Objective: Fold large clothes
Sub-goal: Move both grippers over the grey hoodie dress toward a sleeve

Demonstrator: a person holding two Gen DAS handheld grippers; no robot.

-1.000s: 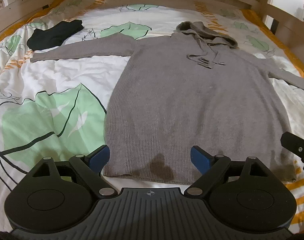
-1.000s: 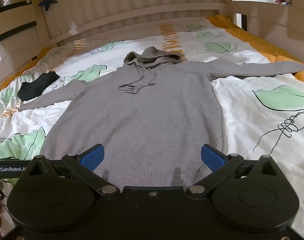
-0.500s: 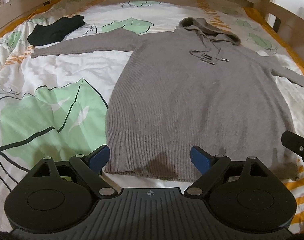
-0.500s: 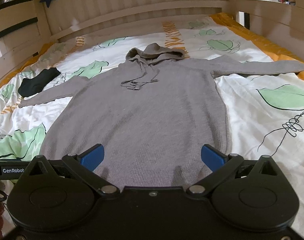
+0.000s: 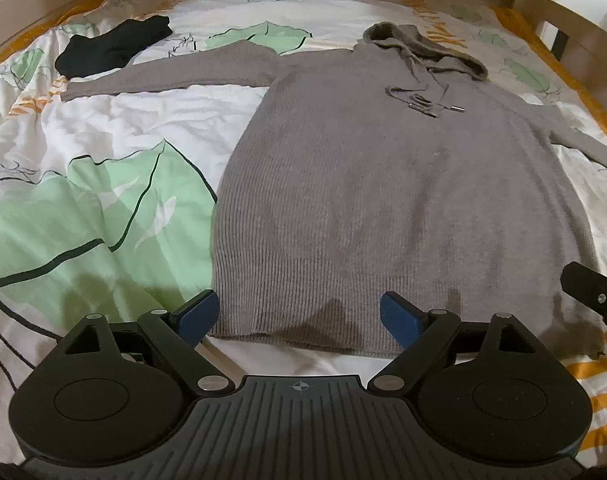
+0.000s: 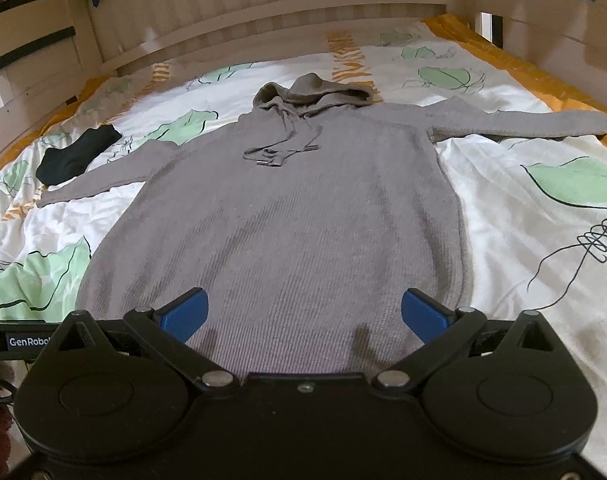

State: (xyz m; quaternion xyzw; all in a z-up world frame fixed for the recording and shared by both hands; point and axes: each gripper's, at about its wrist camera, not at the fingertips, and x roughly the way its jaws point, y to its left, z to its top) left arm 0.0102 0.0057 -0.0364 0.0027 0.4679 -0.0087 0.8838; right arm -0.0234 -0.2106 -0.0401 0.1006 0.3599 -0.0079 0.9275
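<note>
A long grey knit hoodie (image 5: 383, 184) (image 6: 295, 232) lies flat on the bed, hood at the far end, both sleeves spread out to the sides, drawstrings loose on the chest. My left gripper (image 5: 299, 314) hovers open over the hem's left corner, blue pads wide apart with nothing between them. My right gripper (image 6: 303, 312) is also open, above the hem toward its right side, and holds nothing. A black part of the right gripper shows at the right edge of the left wrist view.
A folded black garment (image 5: 111, 46) (image 6: 77, 154) lies at the far left of the bed, beyond the left sleeve. The bedsheet (image 5: 95, 200) is white with green leaves and orange stripes. Wooden bed rails (image 6: 263, 12) enclose the far end and sides.
Both views have tipped slightly downward, so the hoodie sits a little lower in frame. The grippers' openings and the garment are unchanged.
</note>
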